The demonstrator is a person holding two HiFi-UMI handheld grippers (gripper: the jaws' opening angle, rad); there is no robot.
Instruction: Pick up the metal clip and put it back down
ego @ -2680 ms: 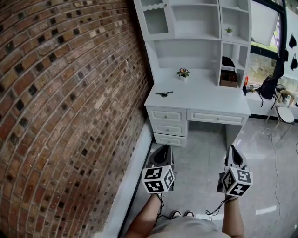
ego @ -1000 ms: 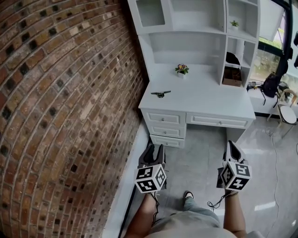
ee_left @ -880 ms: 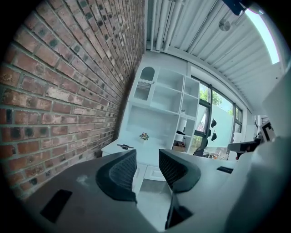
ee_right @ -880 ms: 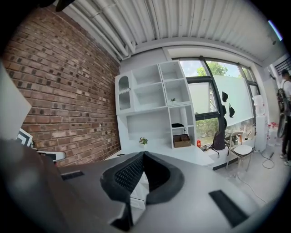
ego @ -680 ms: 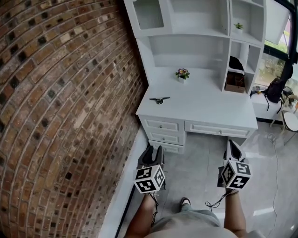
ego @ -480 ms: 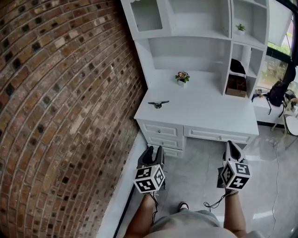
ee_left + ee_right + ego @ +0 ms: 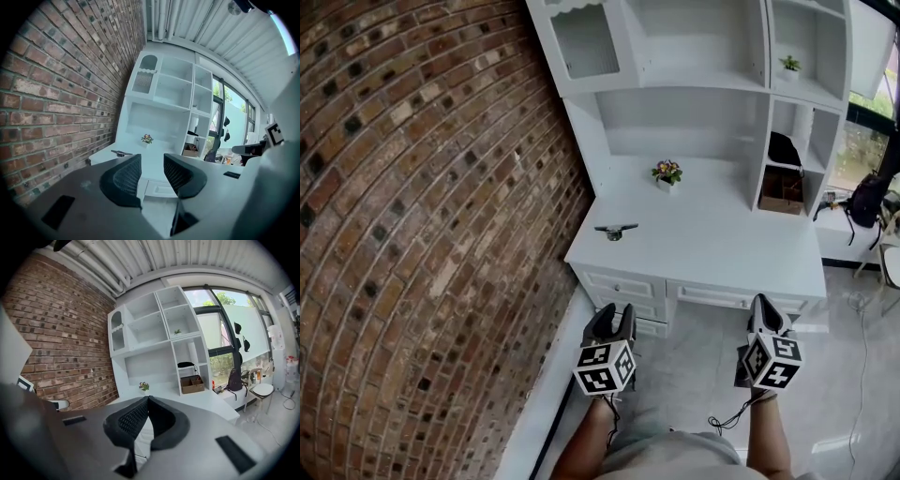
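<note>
A dark metal clip (image 7: 615, 230) lies on the left part of the white desk (image 7: 712, 246), near the brick wall; in the left gripper view the clip (image 7: 121, 153) shows small on the desktop. My left gripper (image 7: 617, 315) hangs open in front of the desk's drawers, well short of the clip, with nothing between its jaws (image 7: 151, 164). My right gripper (image 7: 765, 310) is held level with it at the right, its jaws closed tip to tip (image 7: 146, 400) and empty.
A small flower pot (image 7: 666, 173) stands at the back of the desk. White shelves (image 7: 694, 56) rise above it, with a brown box (image 7: 782, 190) in a right cubby. A brick wall (image 7: 422, 234) runs along the left. Grey tiled floor (image 7: 694, 375) lies below.
The person has stepped closer to the desk; it and the clip sit lower and nearer in the head view. Both grippers stay held in front, unchanged.
</note>
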